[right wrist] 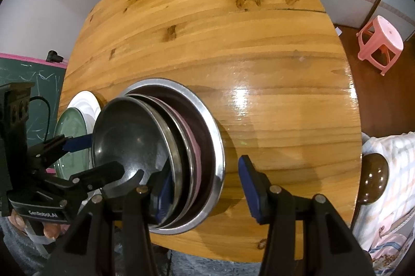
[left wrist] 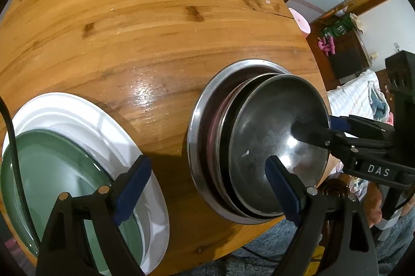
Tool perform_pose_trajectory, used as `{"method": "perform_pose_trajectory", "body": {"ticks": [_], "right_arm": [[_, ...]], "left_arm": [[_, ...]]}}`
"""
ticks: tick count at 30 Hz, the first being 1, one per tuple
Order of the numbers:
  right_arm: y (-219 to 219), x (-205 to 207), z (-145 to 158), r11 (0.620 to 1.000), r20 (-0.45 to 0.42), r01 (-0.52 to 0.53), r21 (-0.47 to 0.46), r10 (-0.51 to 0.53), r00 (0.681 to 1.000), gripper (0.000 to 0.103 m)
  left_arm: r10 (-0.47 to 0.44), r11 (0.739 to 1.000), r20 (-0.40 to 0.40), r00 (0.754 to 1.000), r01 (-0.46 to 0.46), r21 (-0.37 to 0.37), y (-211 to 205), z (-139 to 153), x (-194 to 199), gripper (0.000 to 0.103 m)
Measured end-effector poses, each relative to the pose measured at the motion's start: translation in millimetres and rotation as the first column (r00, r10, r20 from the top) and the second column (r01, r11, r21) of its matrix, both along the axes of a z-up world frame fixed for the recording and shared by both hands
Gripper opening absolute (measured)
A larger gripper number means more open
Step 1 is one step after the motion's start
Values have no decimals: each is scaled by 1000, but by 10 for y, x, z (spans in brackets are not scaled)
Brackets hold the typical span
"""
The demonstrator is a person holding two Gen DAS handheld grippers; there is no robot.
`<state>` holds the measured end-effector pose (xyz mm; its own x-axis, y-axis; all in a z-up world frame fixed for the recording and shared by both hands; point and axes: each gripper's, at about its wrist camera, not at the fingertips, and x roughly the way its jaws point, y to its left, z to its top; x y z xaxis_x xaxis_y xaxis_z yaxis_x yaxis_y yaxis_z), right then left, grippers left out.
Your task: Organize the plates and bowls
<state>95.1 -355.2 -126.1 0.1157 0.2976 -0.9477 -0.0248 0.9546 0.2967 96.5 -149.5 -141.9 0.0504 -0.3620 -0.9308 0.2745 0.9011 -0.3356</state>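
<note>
Lower frame: left gripper [left wrist: 207,190] jaws spread wide, holding nothing, one pad over the round white plate [left wrist: 85,115] that carries a green glazed plate [left wrist: 52,167], the other inside the top of the nested stainless-steel bowls [left wrist: 272,141] at centre right. Right gripper [right wrist: 205,191] jaws about half open, straddling the stack's rims, not clamped. Beyond, glossy wooden table [left wrist: 155,29].
</note>
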Motion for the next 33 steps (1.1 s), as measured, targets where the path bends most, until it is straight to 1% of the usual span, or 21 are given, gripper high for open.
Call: {"method": "perform_pose_trajectory", "body": {"ticks": [4,6,9,10,12,14,16,25,27,33], "right_arm": [[-24,10,-37,1000,-22,3,16,-3,1000,48],[-35,15,-45,1000,-32,7,23,-6,999,48],[-33,17,-41,1000,-40,8,17,-7,999,47],[-27,17,-40,1000,-41,5,17,-4,999,43],[-26,21,-38,1000,-47,0,28,1,999,38],[-21,27,-33,999,-49,-2,34,4,999,30],[-27,30,-30,999,-49,-4,40,6,999,28],[-22,21,-15,1000,-51,-12,27,14,999,28],[-14,19,-15,1000,-54,-12,24,13,998,28],[16,23,-16,1000,-63,-21,9,21,998,29]], "left_arm": [[-19,1000,-3,1000,19,-10,-21,-4,-4,83],[-23,1000,-17,1000,23,-21,-27,-18,6,73],[-29,999,-37,999,28,-33,-66,-41,23,67],[-30,999,-41,999,28,-34,-69,-47,20,66],[-33,999,-49,998,31,-36,-88,-50,15,58],[-37,999,-59,998,35,-41,-96,-51,19,52],[-37,998,-64,997,34,-49,-71,-48,18,52],[-45,999,-63,997,44,-19,-35,-8,6,51],[-52,999,-64,997,51,-16,-55,-2,18,45],[-63,998,-74,995,64,3,-88,-3,61,42]]}}
